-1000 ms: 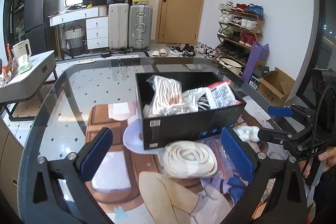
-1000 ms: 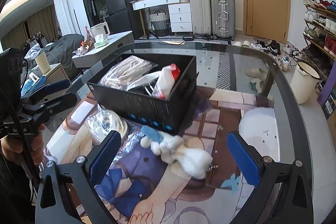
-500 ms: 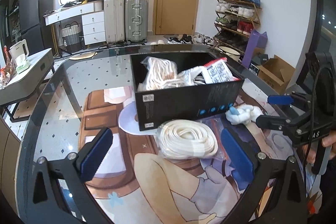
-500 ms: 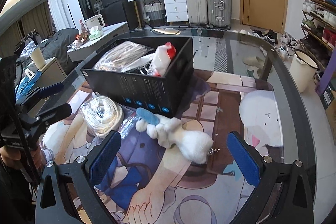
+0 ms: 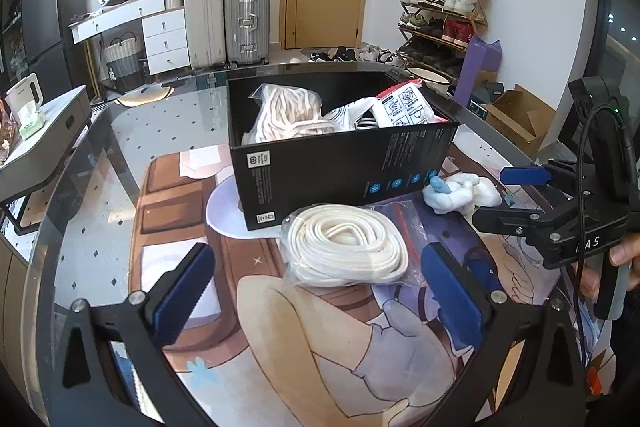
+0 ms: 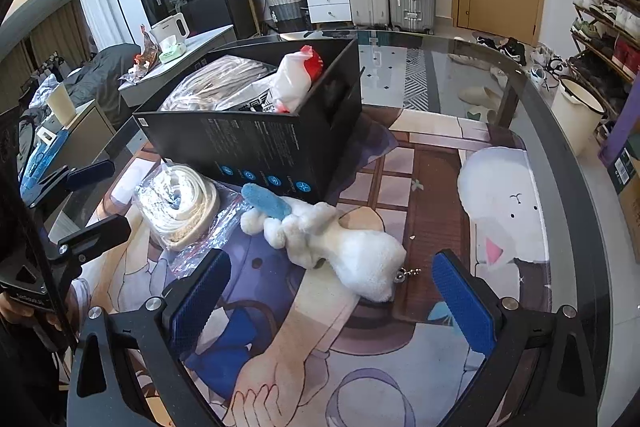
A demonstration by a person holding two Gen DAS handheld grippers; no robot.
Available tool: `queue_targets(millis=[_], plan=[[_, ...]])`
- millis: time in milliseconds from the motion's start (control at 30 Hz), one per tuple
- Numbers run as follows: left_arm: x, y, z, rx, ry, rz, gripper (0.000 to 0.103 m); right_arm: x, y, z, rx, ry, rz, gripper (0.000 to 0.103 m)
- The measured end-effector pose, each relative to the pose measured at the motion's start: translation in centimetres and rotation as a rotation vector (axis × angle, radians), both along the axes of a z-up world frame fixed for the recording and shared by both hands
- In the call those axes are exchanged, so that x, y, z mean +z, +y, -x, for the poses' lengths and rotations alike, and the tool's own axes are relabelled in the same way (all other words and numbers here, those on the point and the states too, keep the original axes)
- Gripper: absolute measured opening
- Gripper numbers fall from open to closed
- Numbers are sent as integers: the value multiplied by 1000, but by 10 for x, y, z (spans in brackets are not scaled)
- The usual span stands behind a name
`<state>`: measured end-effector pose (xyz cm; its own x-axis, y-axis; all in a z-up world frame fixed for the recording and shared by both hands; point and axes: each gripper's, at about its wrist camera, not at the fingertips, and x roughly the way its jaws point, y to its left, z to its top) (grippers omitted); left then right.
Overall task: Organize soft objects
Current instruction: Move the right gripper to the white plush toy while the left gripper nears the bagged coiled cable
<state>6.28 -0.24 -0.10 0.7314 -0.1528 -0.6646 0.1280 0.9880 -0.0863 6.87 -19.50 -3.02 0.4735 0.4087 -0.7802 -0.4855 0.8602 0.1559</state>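
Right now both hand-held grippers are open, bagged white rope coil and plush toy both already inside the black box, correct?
Not quite. Both lie on the mat outside the black box: the bagged rope coil ahead of the open left hand-held gripper in the left wrist view, the plush toy before the open right hand-held gripper in the right wrist view.

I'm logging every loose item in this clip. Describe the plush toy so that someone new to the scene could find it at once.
Start at the black box on the glass table. Just in front of its long printed side, on the cartoon mat, lies the plush toy. Unlike the bagged white rope coil beside it, it is fluffy, unbagged, with one blue ear and a small metal chain.
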Motion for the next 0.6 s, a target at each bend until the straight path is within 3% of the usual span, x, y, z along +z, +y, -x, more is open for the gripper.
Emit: queue_targets(millis=[600], plan=[[-5,-10,-2,-41,48,-6,103,-9,10,-10,5,24,53,102]])
